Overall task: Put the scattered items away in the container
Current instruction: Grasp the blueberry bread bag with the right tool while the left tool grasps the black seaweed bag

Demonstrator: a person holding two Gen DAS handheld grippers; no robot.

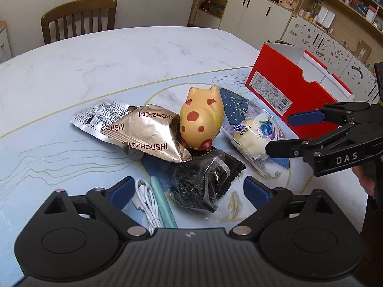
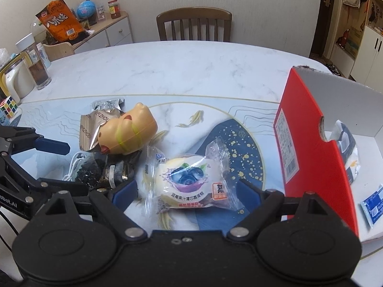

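Seen from the left wrist, the left gripper [image 1: 188,187] is held with its blue-padded jaws spread wide and nothing pressed between them, above a crinkled black packet in clear plastic film [image 1: 207,181]; a coiled white charging cable [image 1: 147,199] and a pale green pen-like stick [image 1: 165,203] lie just beside it. A gold foil snack bag [image 1: 153,134] and a squat yellow toy animal with red-brown spots [image 1: 201,118] are piled near the middle of the marble-patterned table [image 1: 95,59]. The open red cardboard box with a white interior [image 1: 287,83], the container, stands at the right, and the right gripper [image 1: 277,132] is seen released beside a clear-wrapped blueberry cake [image 1: 253,132].

From the right wrist, the right gripper [image 2: 186,191] is shown open, its jaws set either side of the blueberry cake [image 2: 189,181] without pressing it. The red box [image 2: 308,148] stands close by on the right, with two packets already lying inside.

A slip is judged likely if only loose wrapper film is pinched, and the soft cake could be crushed by a hard squeeze. With both grippers working so near one another, a collision or a nudged toy could scatter the pile.
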